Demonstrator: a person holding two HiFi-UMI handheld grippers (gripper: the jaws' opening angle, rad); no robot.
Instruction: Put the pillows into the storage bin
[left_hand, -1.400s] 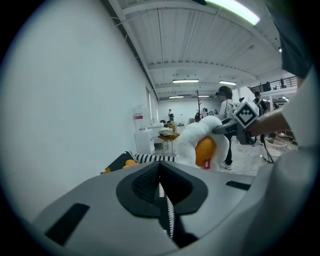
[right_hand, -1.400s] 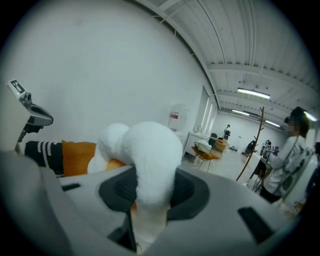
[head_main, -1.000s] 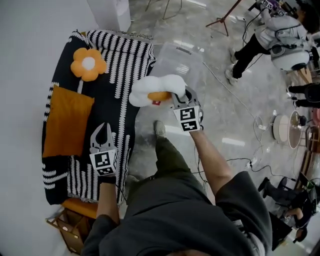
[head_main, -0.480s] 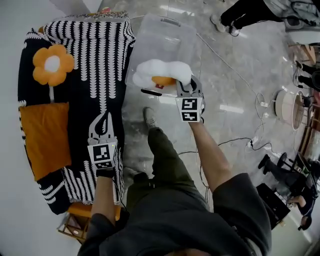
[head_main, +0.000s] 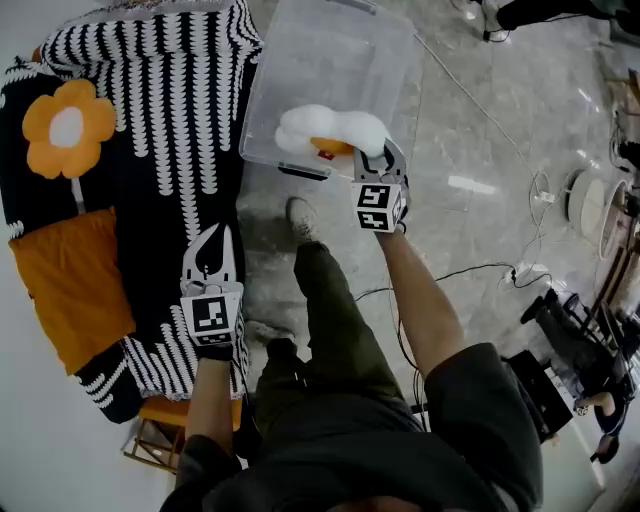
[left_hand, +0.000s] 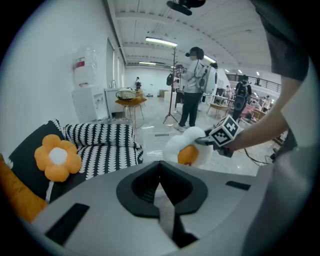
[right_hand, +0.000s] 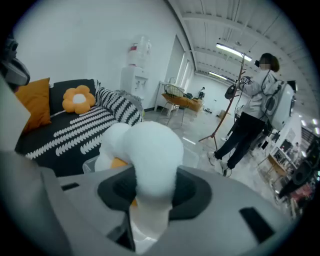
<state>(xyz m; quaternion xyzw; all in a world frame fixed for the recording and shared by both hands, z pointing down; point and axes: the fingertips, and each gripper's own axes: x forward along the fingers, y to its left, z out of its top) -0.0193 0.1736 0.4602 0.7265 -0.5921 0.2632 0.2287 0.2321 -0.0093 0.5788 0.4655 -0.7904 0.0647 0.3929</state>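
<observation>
A white flower pillow (head_main: 330, 130) with an orange centre hangs over the near edge of the clear plastic storage bin (head_main: 340, 55) on the floor. My right gripper (head_main: 375, 160) holds one of its petals; the jaws are opening, but the petal (right_hand: 150, 150) is still squeezed between them. My left gripper (head_main: 212, 238) is shut and empty above the black-and-white sofa (head_main: 170, 120). An orange flower pillow (head_main: 66, 128) and an orange square pillow (head_main: 70, 285) lie on the sofa. The left gripper view shows the white pillow (left_hand: 182, 147) held out ahead.
My own leg and shoe (head_main: 300, 215) stand between the sofa and the bin. Cables (head_main: 500, 270) run across the marble floor at right. A person (right_hand: 252, 115) stands beyond the bin beside a tripod. A wooden crate (head_main: 150, 450) sits at the sofa's near end.
My right gripper has carried the white pillow forward, from beside the sofa to over the bin's near edge. The left gripper has stayed shut over the sofa.
</observation>
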